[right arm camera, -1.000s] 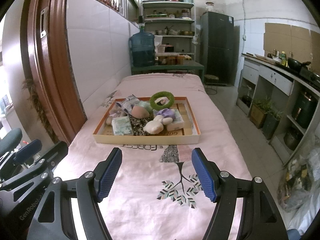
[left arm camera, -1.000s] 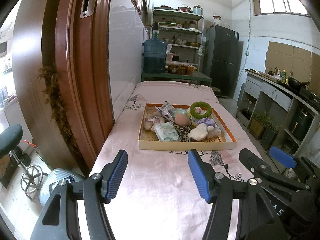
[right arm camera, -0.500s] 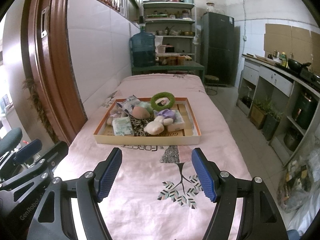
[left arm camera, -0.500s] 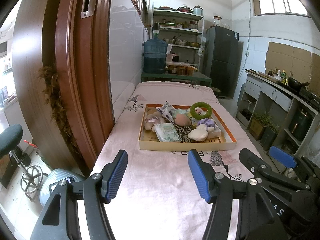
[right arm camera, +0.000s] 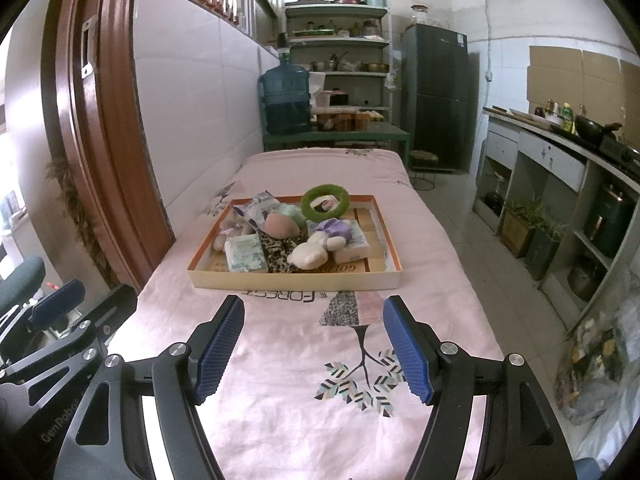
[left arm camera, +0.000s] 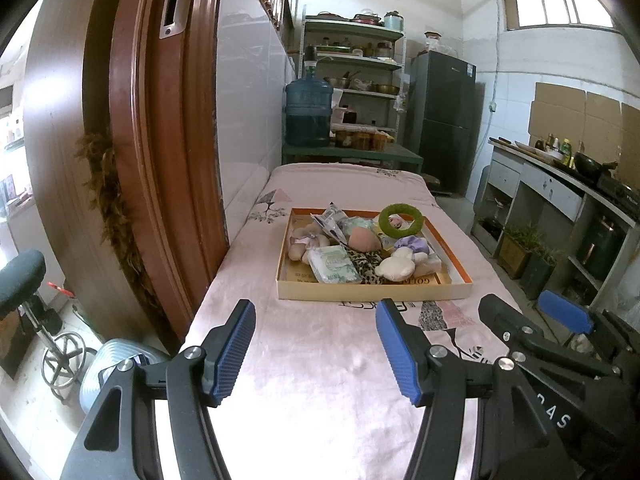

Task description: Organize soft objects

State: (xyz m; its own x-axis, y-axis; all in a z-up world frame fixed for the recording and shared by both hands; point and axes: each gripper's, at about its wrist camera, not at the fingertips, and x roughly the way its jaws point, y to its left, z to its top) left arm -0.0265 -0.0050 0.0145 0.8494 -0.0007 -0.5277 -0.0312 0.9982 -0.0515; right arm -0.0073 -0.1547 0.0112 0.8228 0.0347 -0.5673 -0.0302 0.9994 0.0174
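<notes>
Both tongs spread, empty: left gripper (left arm camera: 314, 346), right gripper (right arm camera: 314, 346). Cream plush (right arm camera: 309, 255) near tray (right arm camera: 294, 279) edge: light, squashy; pinch its middle.

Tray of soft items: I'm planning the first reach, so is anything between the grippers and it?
Nothing visible. Only bare pink cloth lies between the open left gripper, the open right gripper and the tray, whose near wall faces them.

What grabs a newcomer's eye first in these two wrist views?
The shallow orange-rimmed tray heaped with soft items, mid pink bedsheet, with a green fuzzy ring propped at its far edge. In the foreground, left gripper and right gripper hover open and empty, short of the tray.
</notes>
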